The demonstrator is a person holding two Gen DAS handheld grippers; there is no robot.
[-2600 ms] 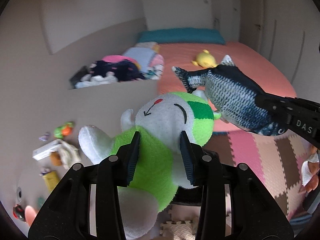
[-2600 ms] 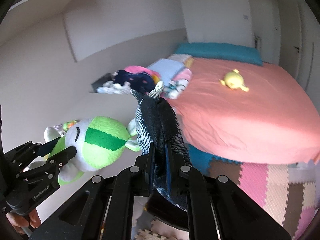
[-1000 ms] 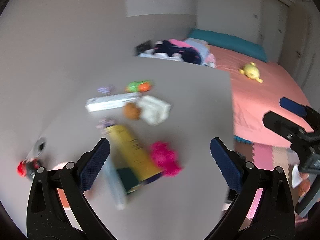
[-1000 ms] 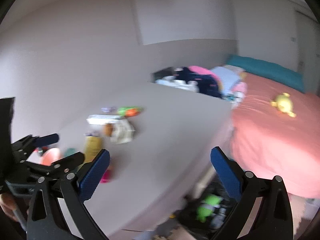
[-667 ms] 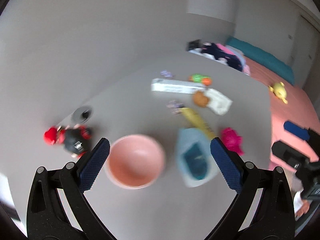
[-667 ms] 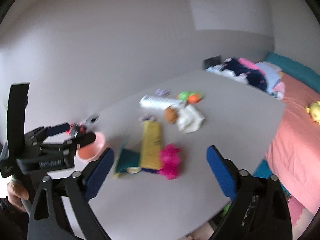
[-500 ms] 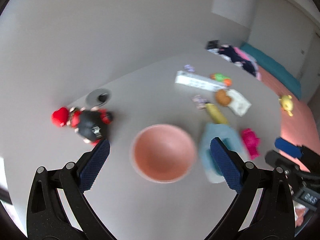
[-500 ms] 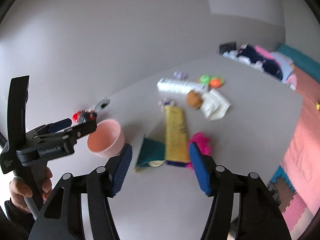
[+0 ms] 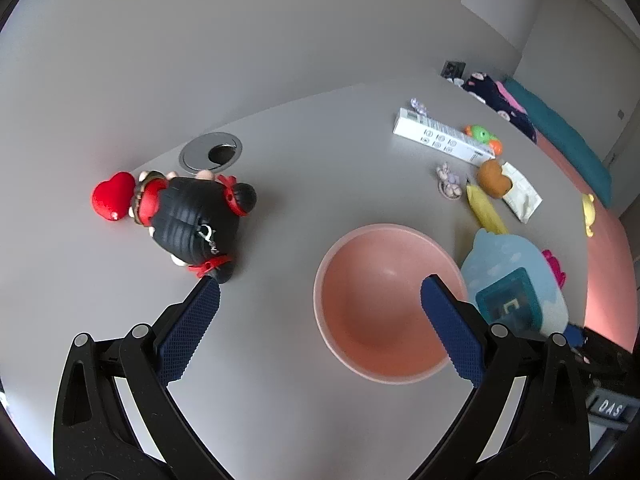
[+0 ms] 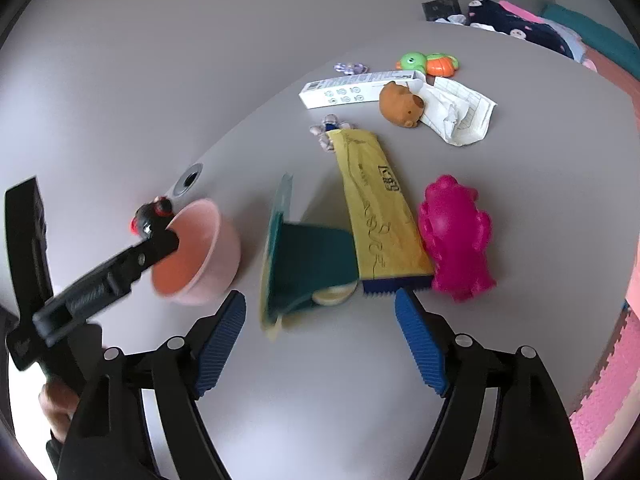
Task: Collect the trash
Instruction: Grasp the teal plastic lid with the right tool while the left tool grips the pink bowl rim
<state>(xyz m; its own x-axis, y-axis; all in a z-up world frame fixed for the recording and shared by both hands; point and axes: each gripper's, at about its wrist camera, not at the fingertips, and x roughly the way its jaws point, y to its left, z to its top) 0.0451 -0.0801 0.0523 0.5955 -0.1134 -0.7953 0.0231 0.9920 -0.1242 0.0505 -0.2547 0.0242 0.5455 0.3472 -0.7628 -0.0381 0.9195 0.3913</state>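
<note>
The left gripper (image 9: 320, 312) stands wide, nothing between its blue pads; it hangs above the grey table (image 9: 280, 208), its right finger over the rim of the round pink plastic bowl (image 9: 384, 304) at centre frame. The bowl is empty. The right gripper (image 10: 320, 320) is fairly wide and holds nothing; its jaws have just been opening. Just above it, mid-frame, lie the trash items: a teal blister pack with a clear cover (image 10: 308, 260) touching a flat yellow wrapper (image 10: 376, 216), and, upper right, a crumpled white paper packet (image 10: 460, 112).
</note>
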